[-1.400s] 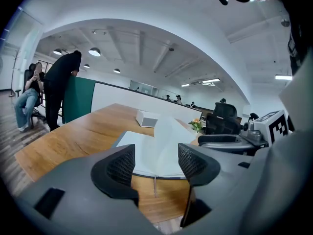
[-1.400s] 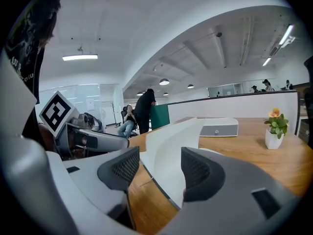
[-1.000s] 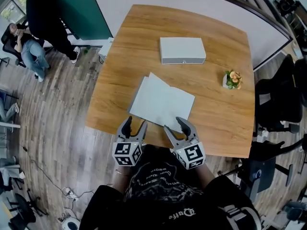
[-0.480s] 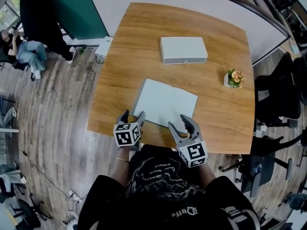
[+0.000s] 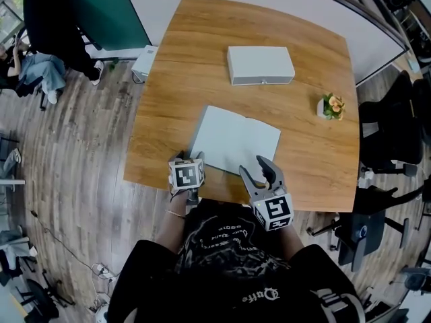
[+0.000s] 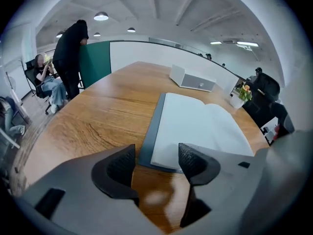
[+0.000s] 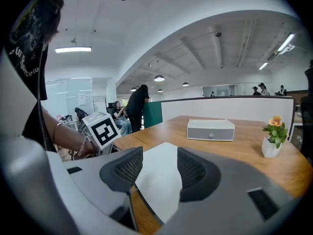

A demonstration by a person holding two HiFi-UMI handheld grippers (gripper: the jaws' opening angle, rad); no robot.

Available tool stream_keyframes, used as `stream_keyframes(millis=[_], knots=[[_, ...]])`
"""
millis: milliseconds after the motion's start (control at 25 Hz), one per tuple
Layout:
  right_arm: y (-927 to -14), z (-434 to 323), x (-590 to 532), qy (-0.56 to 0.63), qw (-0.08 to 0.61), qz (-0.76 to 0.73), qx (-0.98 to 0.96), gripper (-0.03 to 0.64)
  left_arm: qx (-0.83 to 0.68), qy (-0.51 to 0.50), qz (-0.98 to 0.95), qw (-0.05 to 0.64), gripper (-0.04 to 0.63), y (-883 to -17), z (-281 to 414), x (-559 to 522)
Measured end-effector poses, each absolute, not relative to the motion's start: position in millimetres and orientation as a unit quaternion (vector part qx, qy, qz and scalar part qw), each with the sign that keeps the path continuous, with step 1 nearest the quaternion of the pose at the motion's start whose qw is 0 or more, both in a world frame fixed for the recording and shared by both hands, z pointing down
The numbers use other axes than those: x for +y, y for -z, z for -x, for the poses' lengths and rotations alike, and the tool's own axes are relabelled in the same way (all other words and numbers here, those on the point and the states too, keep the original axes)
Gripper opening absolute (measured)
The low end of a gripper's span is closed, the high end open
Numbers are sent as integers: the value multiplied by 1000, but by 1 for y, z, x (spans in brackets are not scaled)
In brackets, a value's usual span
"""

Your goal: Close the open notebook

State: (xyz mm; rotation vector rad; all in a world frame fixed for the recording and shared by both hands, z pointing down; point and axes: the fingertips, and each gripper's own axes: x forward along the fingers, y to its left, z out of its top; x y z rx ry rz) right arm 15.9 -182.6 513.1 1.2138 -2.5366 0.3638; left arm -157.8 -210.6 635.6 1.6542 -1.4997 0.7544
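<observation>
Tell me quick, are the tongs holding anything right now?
Left tongs: open, closing slightly, nothing gripped; notebook corner just ahead.
Right tongs: open, holding nothing.

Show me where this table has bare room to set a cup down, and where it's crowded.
Bare: the wide left strip of the table, beside the box and notebook; also the near right corner, by the flower pot. Crowded: the near middle, filled by the open notebook; the gap between it and the box is tighter.
</observation>
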Motion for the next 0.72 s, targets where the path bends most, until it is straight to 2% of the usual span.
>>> stream_keyframes(millis=[240,320,480,720], knots=[[-517,-7,-183,-124,154,-410,-890,201,-551,-299,-644,439,227,-647,151,-211],[-518,-5,-182,-126,153,-406,-892,201,-551,-284,-640,454,161,-638,151,-210],[-518,0,-182,-129,150,-401,-895,193,-569,-247,-639,455,84,-634,158,-209],[-518,-2,-182,-134,149,-406,-892,183,-569,-262,-656,421,61,-626,157,-209]])
